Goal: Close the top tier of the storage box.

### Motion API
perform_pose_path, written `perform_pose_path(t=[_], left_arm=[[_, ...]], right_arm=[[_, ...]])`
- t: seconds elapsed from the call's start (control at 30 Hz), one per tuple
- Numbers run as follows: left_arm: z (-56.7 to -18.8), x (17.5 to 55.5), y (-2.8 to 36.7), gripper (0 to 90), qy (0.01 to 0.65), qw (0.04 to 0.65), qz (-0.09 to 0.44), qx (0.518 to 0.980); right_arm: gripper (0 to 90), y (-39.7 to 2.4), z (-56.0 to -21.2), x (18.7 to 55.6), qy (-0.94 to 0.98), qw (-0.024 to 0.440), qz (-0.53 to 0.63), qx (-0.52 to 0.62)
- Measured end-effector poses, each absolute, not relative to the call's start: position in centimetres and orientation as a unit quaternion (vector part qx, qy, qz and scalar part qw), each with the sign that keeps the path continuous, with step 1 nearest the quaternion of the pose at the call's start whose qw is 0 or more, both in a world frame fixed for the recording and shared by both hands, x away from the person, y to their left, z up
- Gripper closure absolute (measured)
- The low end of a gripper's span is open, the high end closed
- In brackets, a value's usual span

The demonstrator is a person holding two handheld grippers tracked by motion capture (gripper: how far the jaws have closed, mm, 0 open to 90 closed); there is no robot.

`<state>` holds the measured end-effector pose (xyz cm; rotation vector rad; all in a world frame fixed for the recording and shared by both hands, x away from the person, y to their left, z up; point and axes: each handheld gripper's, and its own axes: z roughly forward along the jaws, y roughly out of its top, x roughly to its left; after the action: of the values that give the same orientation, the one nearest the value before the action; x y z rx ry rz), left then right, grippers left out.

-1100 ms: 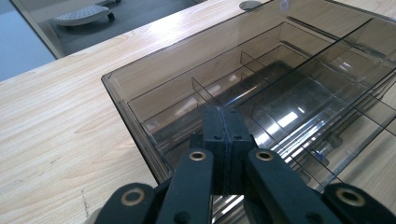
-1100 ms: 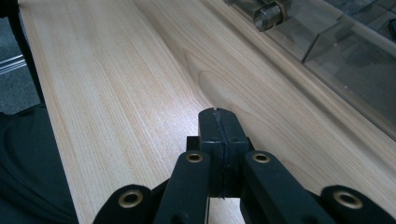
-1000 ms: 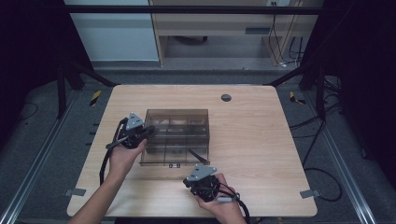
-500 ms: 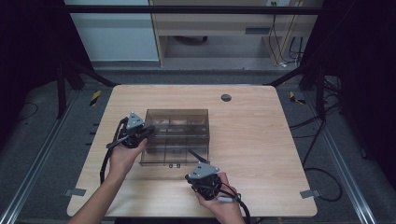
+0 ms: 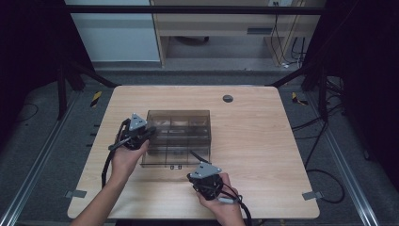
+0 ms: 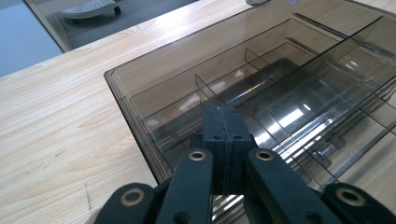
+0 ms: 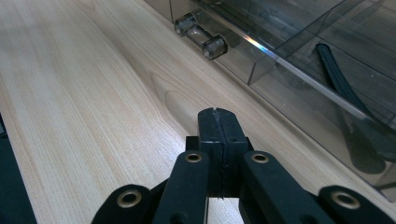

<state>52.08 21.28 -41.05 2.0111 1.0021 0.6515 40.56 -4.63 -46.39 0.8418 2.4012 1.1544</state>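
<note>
A smoky clear plastic organiser box (image 5: 178,137) with thin dividers sits on the wooden tabletop (image 5: 263,141), left of its middle; on its near edge, facing me, are two small clear latch knobs (image 7: 201,35), and a black strap-like piece (image 7: 336,70) lies in one of its near compartments; my left tongs (image 6: 223,126) are clenched tight with nothing between them, their tips at the box's left wall, seen looking down into the compartments; whether they touch the wall I cannot tell; my right tongs (image 7: 218,128) are also clenched and empty, low over bare wood just beside the box's near right corner, not touching it; a small round dark grommet (image 5: 227,98) is set in the tabletop near its far edge.
</note>
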Motion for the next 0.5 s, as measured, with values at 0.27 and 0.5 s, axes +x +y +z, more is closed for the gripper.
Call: perform_pose_path(t=[0.27, 0.5], left_arm=[[-41.14, 51.9, 21.1, 89.5, 0.401, 0.39, 0.263, 0.786], [-41.13, 51.93, 21.15, 89.6, 0.401, 0.391, 0.261, 0.786]], right_arm=[[90.0, -4.42, -46.32, 40.65, 0.84, 0.18, 0.413, 0.304], [90.0, -4.22, -46.2, 40.97, 0.837, 0.184, 0.416, 0.305]])
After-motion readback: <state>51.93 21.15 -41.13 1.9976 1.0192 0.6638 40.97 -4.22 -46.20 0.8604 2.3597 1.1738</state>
